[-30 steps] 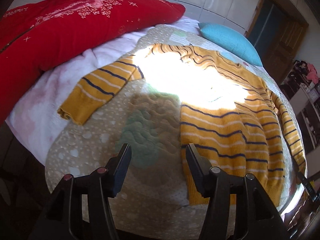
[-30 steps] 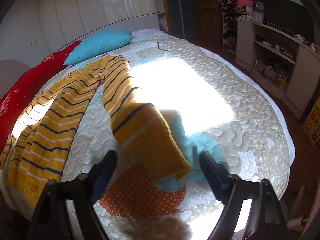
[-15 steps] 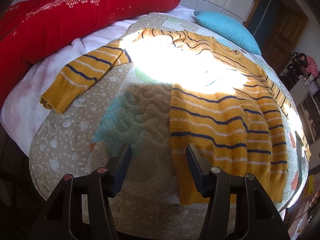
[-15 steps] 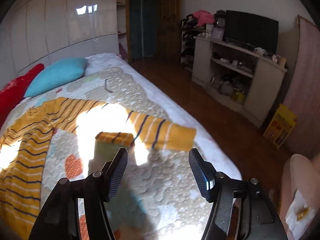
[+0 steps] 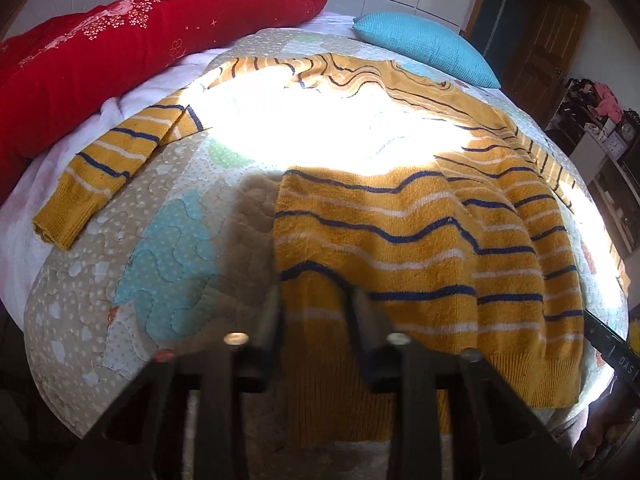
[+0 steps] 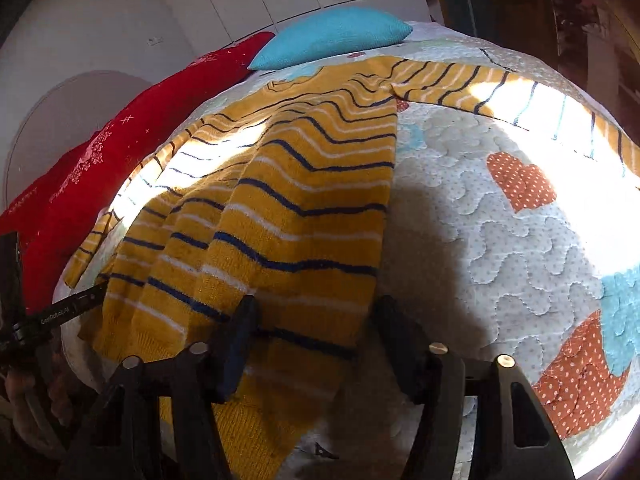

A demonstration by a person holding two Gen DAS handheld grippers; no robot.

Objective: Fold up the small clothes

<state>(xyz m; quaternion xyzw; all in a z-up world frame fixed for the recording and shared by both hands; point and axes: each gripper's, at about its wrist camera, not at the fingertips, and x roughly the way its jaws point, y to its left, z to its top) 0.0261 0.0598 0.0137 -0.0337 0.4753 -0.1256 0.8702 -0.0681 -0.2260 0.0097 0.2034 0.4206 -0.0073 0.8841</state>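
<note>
A yellow striped sweater (image 5: 420,240) lies spread flat on a bed covered by a quilt (image 5: 168,240), its hem at the near edge and its neck towards the far end, where a blue pillow (image 5: 424,46) sits; a red blanket (image 5: 120,56) is bunched along the far left side. One sleeve (image 5: 100,176) stretches out to the left over the quilt, the other sleeve (image 6: 500,96) runs out to the right through a patch of bright sunlight.

The left hand-held gripper (image 5: 316,304) points steeply down at the near left corner of the sweater, its jaws closing, with the left edge of the knit near the hem between the two fingers; the blur hides whether the pads already press the fabric, but the gap is narrow and it reads as clenched on the sweater. The right hand-held gripper (image 6: 314,316) also tilts steeply down, over the near right corner; its jaws are closing with the right edge of the sweater between them, the left finger (image 6: 238,332) lying on the knit and the right finger (image 6: 394,332) just off its edge over the quilt
</note>
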